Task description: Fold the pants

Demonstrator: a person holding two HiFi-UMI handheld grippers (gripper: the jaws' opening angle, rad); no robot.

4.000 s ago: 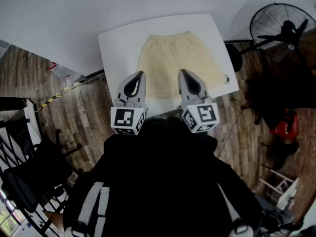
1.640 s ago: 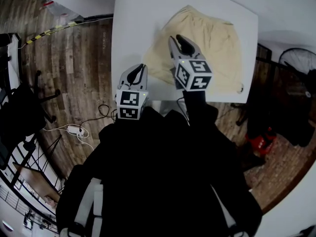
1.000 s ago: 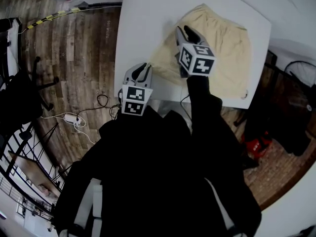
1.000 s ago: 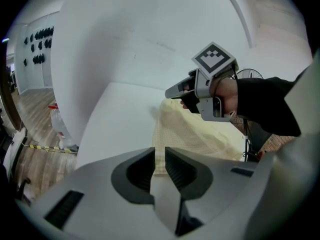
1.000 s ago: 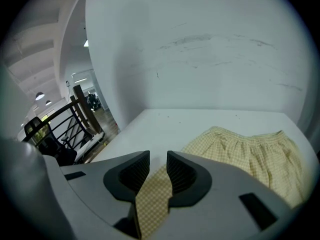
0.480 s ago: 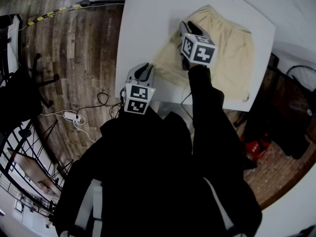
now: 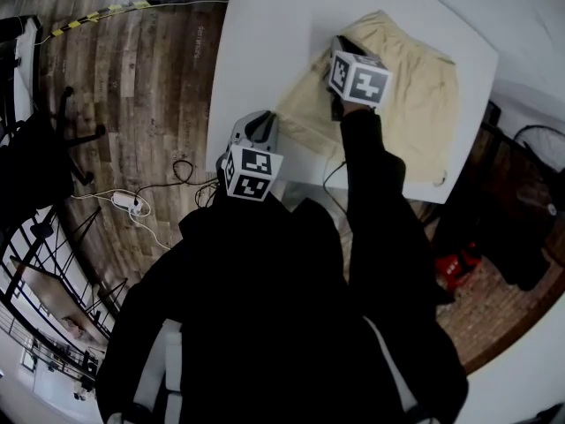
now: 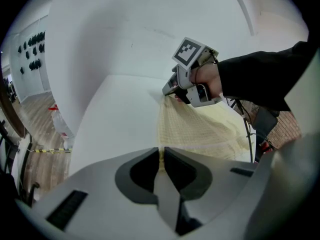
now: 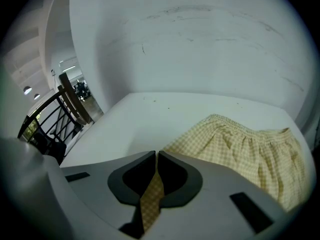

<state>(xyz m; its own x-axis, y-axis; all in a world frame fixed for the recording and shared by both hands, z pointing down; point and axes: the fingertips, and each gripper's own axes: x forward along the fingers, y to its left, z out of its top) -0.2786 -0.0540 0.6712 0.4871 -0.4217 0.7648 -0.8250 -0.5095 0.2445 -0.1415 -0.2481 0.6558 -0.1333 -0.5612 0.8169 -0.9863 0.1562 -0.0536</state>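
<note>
Pale yellow checked pants (image 7: 410, 104) lie spread on the white table (image 7: 265, 25). My left gripper (image 7: 258, 124) is at the table's near left edge, shut on the near left corner of the pants (image 8: 200, 129), with a sliver of cloth showing between the jaws (image 8: 161, 156). My right gripper (image 7: 340, 44) is farther up the pants' left side. It is shut on the cloth, and a strip of fabric runs between its jaws (image 9: 156, 159). The gathered waistband (image 9: 245, 131) lies ahead of it. The left gripper view shows the right gripper (image 8: 172, 91) lifting the cloth edge.
The table stands against a white wall. Wooden floor lies to the left, with a cable and power strip (image 7: 124, 203) and a black chair (image 7: 35, 148). Dark items and a red object (image 7: 450, 263) sit on the floor at the right.
My right gripper has moved farther up the table along the pants' left edge, carrying the cloth. My left gripper has stayed at the near edge.
</note>
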